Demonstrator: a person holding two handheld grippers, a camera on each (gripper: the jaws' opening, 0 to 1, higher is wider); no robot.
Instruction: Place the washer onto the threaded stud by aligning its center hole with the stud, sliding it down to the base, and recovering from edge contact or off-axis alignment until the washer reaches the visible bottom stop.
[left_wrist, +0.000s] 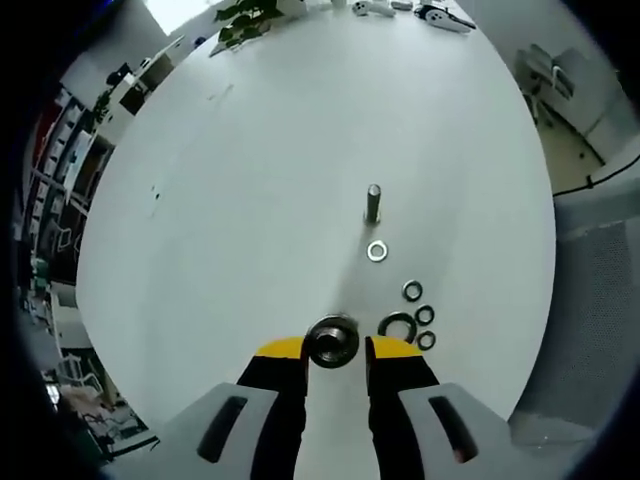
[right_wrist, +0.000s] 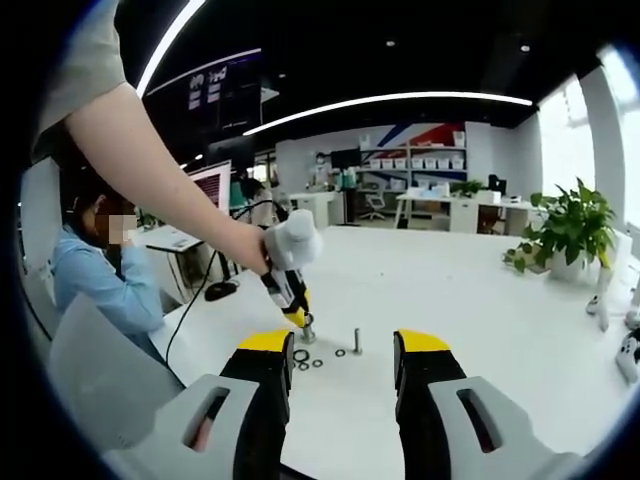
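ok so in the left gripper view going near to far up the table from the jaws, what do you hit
left gripper shut on a large washer → cluster of loose washers just right of it → single washer lying flat → upright threaded stud → potted plant at the table's far edge

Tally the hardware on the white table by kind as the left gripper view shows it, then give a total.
Threaded stud: 1
Loose washers lying on the table: 5, one by the stud, a dark larger one and three small ones
Large washer between the left gripper's jaws: 1
Total: 7
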